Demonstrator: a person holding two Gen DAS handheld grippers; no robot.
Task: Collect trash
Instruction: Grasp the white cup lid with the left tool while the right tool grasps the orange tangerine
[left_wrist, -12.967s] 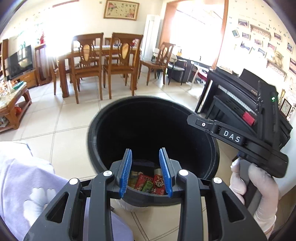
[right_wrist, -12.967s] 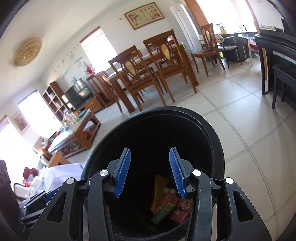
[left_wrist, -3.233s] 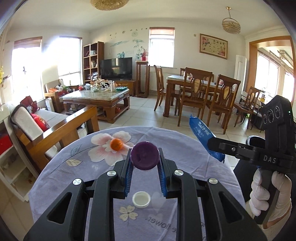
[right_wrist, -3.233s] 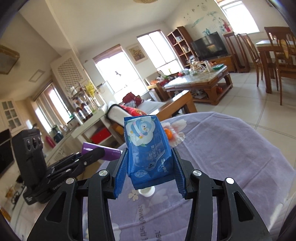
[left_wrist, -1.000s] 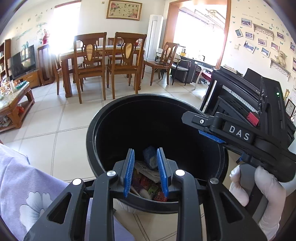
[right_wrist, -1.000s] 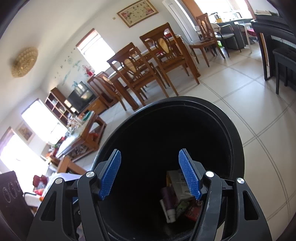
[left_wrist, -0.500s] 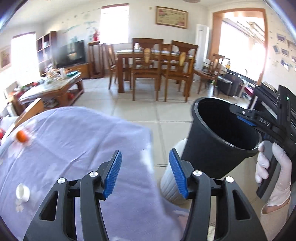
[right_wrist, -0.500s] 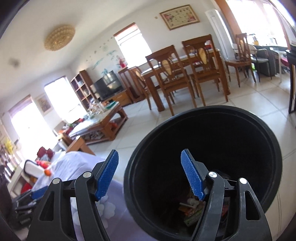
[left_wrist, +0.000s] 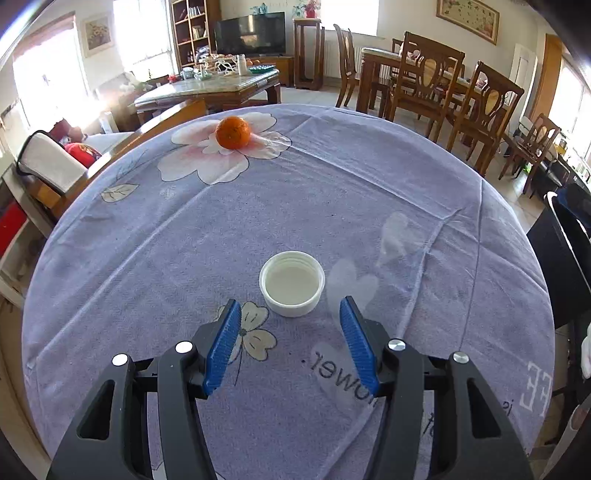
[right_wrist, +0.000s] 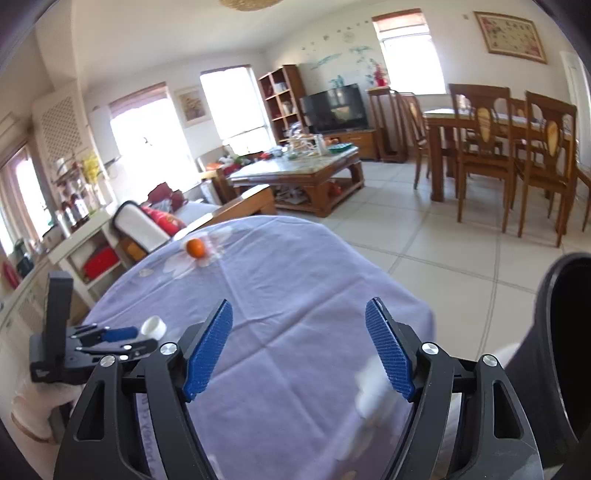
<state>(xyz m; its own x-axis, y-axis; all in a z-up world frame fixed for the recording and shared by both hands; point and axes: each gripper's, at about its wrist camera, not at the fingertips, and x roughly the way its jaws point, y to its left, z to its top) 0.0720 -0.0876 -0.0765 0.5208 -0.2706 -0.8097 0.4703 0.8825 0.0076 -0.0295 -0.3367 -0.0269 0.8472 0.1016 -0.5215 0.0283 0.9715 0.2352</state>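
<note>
A white bottle cap (left_wrist: 291, 283) lies open side up on the purple flowered tablecloth (left_wrist: 369, 184). My left gripper (left_wrist: 289, 306) hovers just in front of it, open, its blue pads on either side of the cap's near edge and not touching it. An orange (left_wrist: 232, 132) rests on the pink flower print at the far side. In the right wrist view my right gripper (right_wrist: 298, 306) is above the table's near edge. Its jaws are opening and nothing is between them. That view also shows the left gripper (right_wrist: 110, 334), the cap (right_wrist: 154, 326) and the orange (right_wrist: 195, 247).
The black trash bin (right_wrist: 565, 332) stands at the right, beside the table. A blurred white shape (right_wrist: 369, 398) lies under the right gripper. Beyond the table are a wooden sofa (right_wrist: 236, 206), a coffee table (right_wrist: 306, 173) and dining chairs (right_wrist: 480, 147) on a tiled floor.
Both grippers have swung from over the black bin back to the table. The left jaws have widened and now sit by the white cap. The right jaws have spread a little.
</note>
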